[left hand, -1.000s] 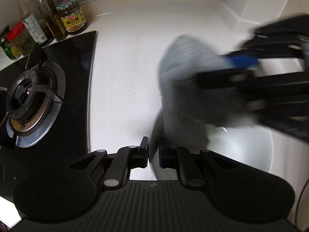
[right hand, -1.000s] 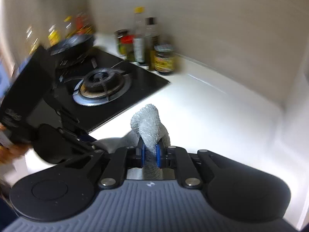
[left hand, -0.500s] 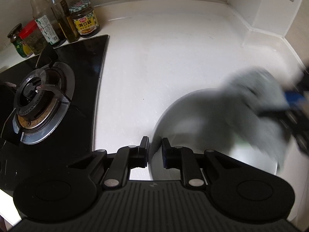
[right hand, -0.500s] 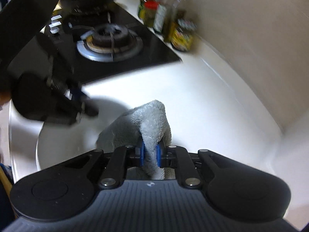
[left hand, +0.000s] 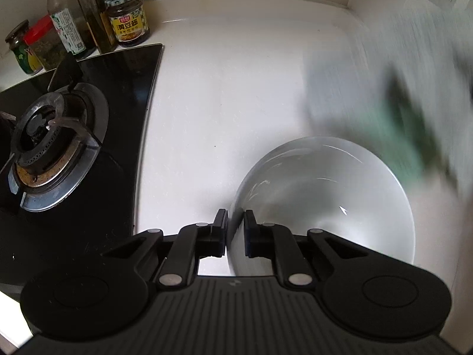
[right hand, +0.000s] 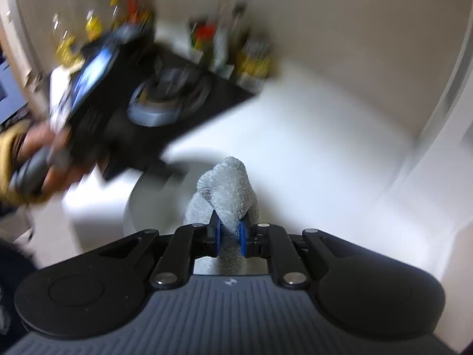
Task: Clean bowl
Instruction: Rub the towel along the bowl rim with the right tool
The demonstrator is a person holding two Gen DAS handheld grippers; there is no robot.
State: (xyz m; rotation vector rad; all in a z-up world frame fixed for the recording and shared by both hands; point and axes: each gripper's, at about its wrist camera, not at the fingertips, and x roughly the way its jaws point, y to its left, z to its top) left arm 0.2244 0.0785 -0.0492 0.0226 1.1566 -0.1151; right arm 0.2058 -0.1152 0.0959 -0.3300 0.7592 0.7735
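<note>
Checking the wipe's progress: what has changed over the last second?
The right gripper, shut on the grey fluffy cloth, lifted it out of the white bowl. The left gripper, its jaws just closing, stays at the rim. Bowl unmoved.

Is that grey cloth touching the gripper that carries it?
Touching. In the right wrist view the cloth is pinched between the right gripper: both blue pads press into it, with no gap on either side.

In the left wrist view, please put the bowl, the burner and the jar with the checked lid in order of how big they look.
Largest to smallest:
1. bowl, though it is nearest the camera
2. burner
3. jar, far back, so it may only look smallest
</note>
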